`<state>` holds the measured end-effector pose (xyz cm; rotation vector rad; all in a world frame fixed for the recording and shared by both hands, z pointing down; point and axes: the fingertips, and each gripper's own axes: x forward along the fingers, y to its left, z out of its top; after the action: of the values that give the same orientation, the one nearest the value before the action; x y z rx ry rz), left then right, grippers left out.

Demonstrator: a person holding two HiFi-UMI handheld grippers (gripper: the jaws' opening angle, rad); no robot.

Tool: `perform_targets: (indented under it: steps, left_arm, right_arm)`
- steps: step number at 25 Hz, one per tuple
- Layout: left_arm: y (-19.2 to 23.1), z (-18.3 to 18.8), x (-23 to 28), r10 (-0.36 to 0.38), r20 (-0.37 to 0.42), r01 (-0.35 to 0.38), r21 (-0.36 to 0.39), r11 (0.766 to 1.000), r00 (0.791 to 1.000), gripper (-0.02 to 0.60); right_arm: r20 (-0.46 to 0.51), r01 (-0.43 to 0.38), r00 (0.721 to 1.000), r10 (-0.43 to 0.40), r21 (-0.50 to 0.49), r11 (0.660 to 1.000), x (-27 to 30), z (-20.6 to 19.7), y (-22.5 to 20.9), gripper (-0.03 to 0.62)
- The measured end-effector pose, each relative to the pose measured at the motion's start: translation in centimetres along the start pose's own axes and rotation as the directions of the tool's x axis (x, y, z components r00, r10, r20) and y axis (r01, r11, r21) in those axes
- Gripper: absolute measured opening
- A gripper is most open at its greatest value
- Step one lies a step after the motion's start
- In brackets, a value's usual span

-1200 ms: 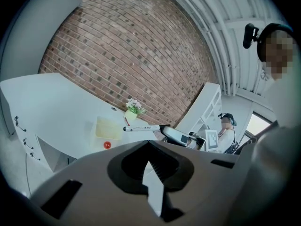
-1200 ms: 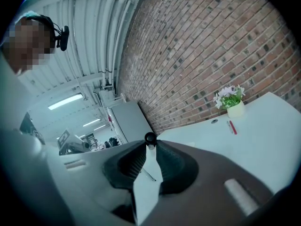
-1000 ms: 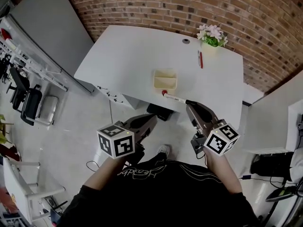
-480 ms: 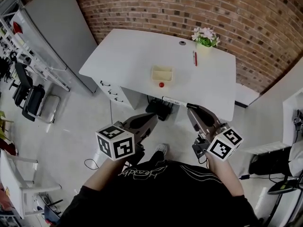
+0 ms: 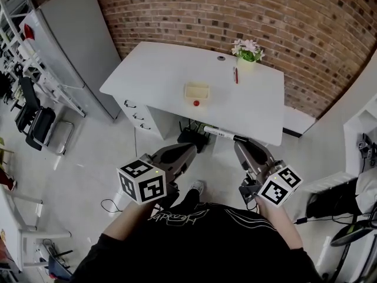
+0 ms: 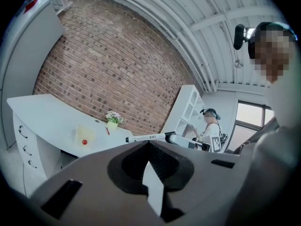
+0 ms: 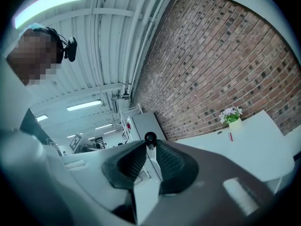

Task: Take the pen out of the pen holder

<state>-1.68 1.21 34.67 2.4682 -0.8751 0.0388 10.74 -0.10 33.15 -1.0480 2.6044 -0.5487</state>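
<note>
The right tool (image 5: 241, 141) is clamped on the marker pen (image 5: 219, 133), which points across toward the left tool (image 5: 189, 150), closed and empty. The pen holder (image 5: 197, 91) stands on the tabletop (image 5: 153, 69) far ahead of both tools, so the removal looks done.

Both forearms (image 5: 126, 223) reached forward from the torso, side by side and apart, each marker cube (image 5: 142, 182) at the near end. The left gripper (image 5: 188, 150) pointed ahead, angled slightly toward the right one, its fingers (image 5: 177, 155) closed tip to tip with nothing between them. The right gripper (image 5: 241, 141) pointed ahead, fingers clamped on the dark end of a pen (image 5: 219, 133) that stuck out leftward from the fingertips.
</note>
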Motion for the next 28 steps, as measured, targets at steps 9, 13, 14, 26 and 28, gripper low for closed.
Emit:
perform_targets:
  steps: [9, 13, 14, 26, 28]
  left_arm:
    - [-2.0, -1.6, -1.4, 0.005, 0.022, -0.006, 0.029, 1.0, 1.0, 0.003]
    - [-2.7, -2.3, -1.6, 0.005, 0.022, -0.006, 0.038, 0.999, 1.0, 0.003]
    - [-2.9, -2.5, -1.7, 0.005, 0.023, -0.006, 0.037, 0.999, 1.0, 0.003]
    - [-3.9, -3.2, -2.1, 0.008, 0.023, -0.008, 0.031, 0.999, 1.0, 0.003]
    - [-4.0, -3.3, -2.2, 0.012, 0.022, -0.013, 0.034, 0.999, 1.0, 0.003]
  right_arm:
    - [-0.003, -0.017, 1.0, 0.017, 0.002, 1.0, -2.8, -0.9, 2.1, 0.069]
    - [-0.012, -0.02, 1.0, 0.02, -0.005, 1.0, -3.5, -1.4, 2.5, 0.069]
    - [-0.014, -0.02, 1.0, 0.02, -0.005, 1.0, -3.6, -1.5, 2.6, 0.069]
    - [-0.002, -0.038, 0.999, 0.038, 0.019, 0.999, -4.7, -1.9, 3.4, 0.069]
    - [-0.002, -0.041, 0.999, 0.041, 0.021, 0.999, -4.8, -2.0, 3.5, 0.069]
